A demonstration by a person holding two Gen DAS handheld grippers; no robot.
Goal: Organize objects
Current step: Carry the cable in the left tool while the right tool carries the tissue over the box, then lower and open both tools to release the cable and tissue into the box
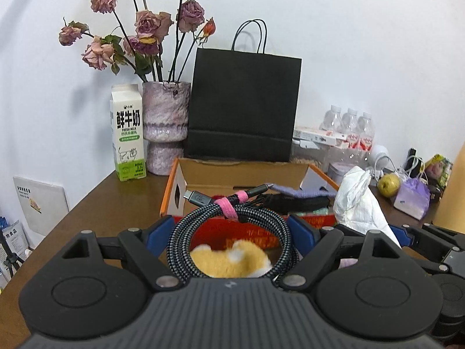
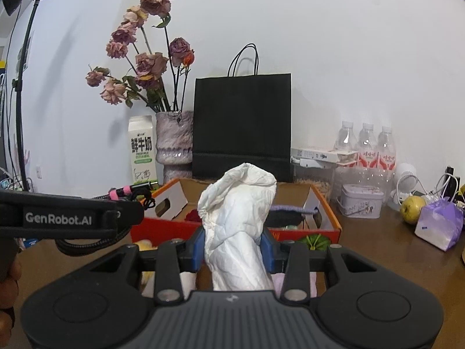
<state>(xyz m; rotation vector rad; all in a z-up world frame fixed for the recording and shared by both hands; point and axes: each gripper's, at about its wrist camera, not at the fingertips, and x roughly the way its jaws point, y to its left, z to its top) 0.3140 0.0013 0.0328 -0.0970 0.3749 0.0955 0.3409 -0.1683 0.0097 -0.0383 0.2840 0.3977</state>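
My left gripper [image 1: 231,226] is shut on a coiled braided cable [image 1: 186,232] bound with a pink strap [image 1: 229,206], held just in front of the orange cardboard box [image 1: 171,186]. My right gripper [image 2: 234,247] is shut on a crumpled white cloth [image 2: 238,212], held upright in front of the same box [image 2: 328,212]; the cloth also shows in the left wrist view [image 1: 360,203]. The left gripper with the cable shows at the left of the right wrist view [image 2: 72,218]. A yellow plush toy [image 1: 229,258] lies below the coil. The box holds a purple item [image 2: 290,209] and dark items.
Behind the box stand a black paper bag [image 1: 241,104], a vase of dried roses [image 1: 165,125] and a milk carton [image 1: 128,136]. To the right are water bottles [image 2: 366,145], a tin [image 2: 360,200], a green apple [image 2: 412,209] and a purple pouch [image 2: 438,224].
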